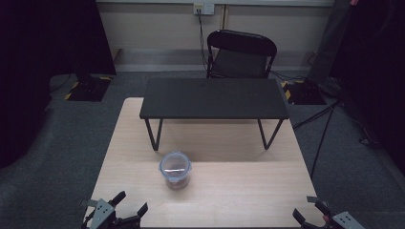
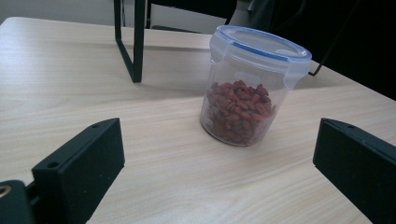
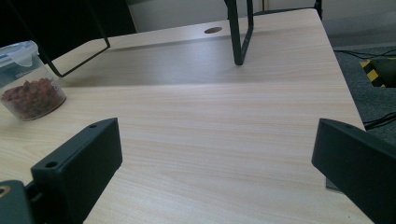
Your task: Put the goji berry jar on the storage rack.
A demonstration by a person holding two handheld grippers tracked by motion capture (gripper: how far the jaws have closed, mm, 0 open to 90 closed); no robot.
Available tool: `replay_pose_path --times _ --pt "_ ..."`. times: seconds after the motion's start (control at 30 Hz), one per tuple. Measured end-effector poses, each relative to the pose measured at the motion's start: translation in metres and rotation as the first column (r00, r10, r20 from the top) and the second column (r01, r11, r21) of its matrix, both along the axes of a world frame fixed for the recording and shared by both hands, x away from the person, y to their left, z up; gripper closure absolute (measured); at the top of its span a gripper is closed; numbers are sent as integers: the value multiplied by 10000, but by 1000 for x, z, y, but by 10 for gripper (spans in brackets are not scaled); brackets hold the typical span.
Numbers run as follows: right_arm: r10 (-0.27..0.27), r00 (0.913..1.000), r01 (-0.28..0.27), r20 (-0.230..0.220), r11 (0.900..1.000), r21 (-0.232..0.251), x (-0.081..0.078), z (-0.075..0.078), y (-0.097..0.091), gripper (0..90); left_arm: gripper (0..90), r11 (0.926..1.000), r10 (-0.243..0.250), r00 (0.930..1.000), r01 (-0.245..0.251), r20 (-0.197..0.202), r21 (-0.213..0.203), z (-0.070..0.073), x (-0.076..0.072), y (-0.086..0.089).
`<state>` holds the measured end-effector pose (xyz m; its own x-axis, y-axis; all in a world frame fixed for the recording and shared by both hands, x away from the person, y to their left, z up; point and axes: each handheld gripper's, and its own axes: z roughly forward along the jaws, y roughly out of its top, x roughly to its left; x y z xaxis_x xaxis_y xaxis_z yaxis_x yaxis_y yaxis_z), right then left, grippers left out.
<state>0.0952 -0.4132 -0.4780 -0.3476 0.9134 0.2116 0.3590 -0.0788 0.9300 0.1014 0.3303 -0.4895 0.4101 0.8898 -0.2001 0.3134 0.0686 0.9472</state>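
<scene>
Jar (image 1: 175,170) of red-brown bits sits lidded mid-table (image 1: 239,191), while my left gripper (image 1: 130,204) and right gripper (image 1: 310,210) gape empty at the near corners.

Light wooden table (image 1: 239,191) with two things standing on it.
A clear lidded jar (image 1: 175,170), partly filled with reddish-brown pieces, stands upright near the table's middle. Behind it, a low black riser shelf (image 1: 215,98) rests on thin metal legs across the far half of the tabletop.
</scene>
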Motion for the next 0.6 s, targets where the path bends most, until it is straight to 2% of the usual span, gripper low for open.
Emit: replay_pose_path --times 0.6 --pt "2 10000 -2 -30 10000 9 0 0 1 7 12 10000 0 10000 0 -58 88 1 0 0"
